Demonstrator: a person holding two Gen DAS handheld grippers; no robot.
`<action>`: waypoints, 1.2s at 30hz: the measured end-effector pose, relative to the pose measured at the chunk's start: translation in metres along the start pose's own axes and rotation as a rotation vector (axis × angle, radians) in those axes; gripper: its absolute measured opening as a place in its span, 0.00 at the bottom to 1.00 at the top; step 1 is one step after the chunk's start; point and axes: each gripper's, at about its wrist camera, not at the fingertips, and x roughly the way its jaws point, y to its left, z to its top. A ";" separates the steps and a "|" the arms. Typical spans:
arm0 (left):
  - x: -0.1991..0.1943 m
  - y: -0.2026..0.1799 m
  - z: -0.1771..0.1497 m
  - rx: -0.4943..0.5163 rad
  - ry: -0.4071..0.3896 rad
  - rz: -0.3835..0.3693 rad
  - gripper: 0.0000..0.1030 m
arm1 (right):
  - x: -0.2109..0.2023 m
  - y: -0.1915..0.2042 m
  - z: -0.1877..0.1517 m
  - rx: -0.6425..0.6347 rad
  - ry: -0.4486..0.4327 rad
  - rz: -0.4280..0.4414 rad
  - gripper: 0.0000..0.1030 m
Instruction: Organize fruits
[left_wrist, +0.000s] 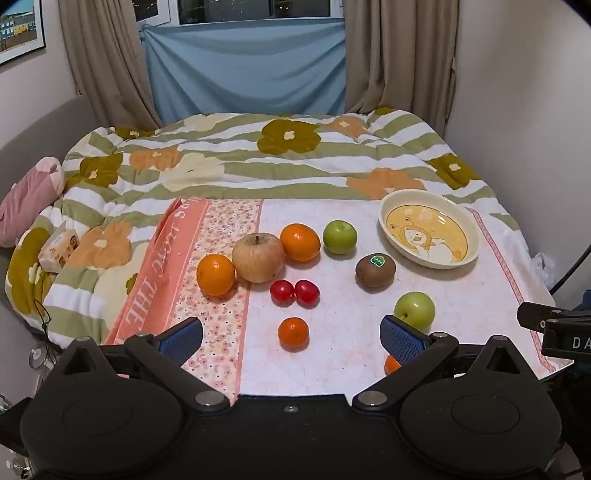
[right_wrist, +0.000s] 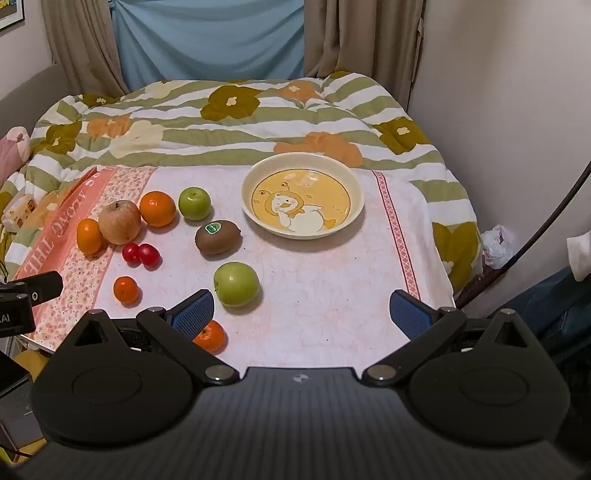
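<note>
Left gripper (left_wrist: 291, 339) jaws spread wide, empty; small orange mandarin (left_wrist: 293, 333) on table between them, untouched. Right gripper (right_wrist: 302, 314) jaws spread, empty; round green apple (right_wrist: 236, 283) just beyond left pad. Cream cartoon-print bowl (right_wrist: 354, 206) farther, empty.

The cream plate (right_wrist: 355, 206) with a yellow cartoon centre is sitting empty at the far right. Left of it, a kiwi (right_wrist: 218, 237), two green apples (right_wrist: 194, 203) (right_wrist: 236, 283), a russet apple (right_wrist: 120, 222), two tomatoes (right_wrist: 141, 254) touching, and four oranges (right_wrist: 157, 208) (right_wrist: 89, 236) (right_wrist: 126, 290) (right_wrist: 212, 336) are lying loose on the cloth.
</note>
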 end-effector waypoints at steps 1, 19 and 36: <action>0.002 0.000 0.001 0.002 0.005 0.003 1.00 | 0.000 0.001 0.000 -0.001 0.001 0.002 1.00; -0.004 0.002 -0.002 0.005 -0.052 0.017 1.00 | -0.001 0.002 -0.001 0.001 -0.001 -0.001 1.00; -0.007 0.004 0.000 0.006 -0.058 0.023 1.00 | 0.001 0.002 0.000 0.008 0.001 0.002 1.00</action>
